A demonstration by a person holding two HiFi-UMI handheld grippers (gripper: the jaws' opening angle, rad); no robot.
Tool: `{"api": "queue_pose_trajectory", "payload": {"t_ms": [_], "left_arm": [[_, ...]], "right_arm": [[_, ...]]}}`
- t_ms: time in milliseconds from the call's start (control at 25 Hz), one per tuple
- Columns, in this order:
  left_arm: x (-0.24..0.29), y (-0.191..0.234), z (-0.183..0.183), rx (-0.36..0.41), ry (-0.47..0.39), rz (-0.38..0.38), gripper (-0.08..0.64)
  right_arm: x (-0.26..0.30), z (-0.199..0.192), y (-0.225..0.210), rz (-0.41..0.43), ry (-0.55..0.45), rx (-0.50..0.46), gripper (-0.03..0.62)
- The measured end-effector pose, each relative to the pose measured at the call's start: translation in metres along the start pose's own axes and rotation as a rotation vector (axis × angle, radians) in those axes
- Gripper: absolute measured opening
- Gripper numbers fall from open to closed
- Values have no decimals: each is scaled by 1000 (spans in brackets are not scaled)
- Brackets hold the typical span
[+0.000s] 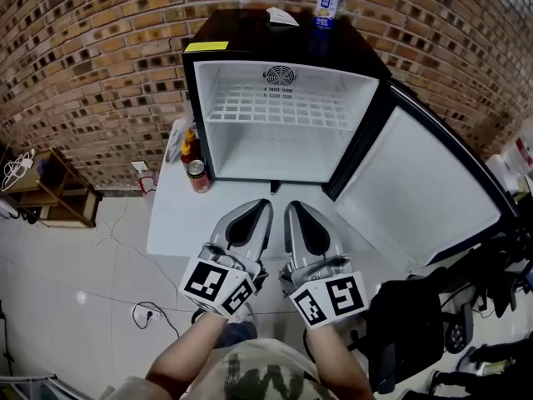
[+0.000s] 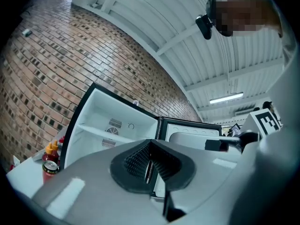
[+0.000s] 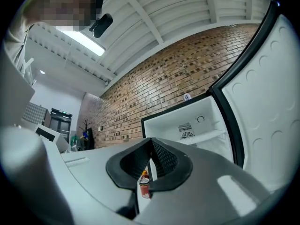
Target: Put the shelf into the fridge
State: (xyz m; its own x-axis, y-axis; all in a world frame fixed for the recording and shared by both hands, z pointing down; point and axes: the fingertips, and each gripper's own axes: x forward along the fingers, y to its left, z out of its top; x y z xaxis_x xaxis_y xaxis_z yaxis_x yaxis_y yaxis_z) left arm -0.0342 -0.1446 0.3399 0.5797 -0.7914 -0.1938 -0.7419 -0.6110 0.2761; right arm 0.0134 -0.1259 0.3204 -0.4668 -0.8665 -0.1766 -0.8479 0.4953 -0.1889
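Two hand-held grippers are hovering side by side before an open fridge. Left gripper: jaws are meeting fully, gripping nothing. Right gripper: jaws are likewise sitting together, holding nothing. The fridge, black outside and white inside, is standing on a white table, just beyond both grippers' tips. Shelf: a white wire grid, lying level inside the fridge at about mid-height, spanning wall to wall. Door is hanging wide open at the right. Red can and sauce bottle are standing on the table beside the fridge's left wall. Drink can and paper are resting on the fridge top. Brick wall is running behind.
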Motion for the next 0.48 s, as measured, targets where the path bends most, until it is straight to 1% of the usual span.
{"api": "queue_pose_trajectory", "payload": {"t_ms": [320,480], "left_arm": [[-32,-62,-12,4,0,35,0],[-54,-89,-15,14,-1,52,0]], "right_arm": [[-73,5,6,19,19,15,0],[-106,9,17,37,20,20,0]]}}
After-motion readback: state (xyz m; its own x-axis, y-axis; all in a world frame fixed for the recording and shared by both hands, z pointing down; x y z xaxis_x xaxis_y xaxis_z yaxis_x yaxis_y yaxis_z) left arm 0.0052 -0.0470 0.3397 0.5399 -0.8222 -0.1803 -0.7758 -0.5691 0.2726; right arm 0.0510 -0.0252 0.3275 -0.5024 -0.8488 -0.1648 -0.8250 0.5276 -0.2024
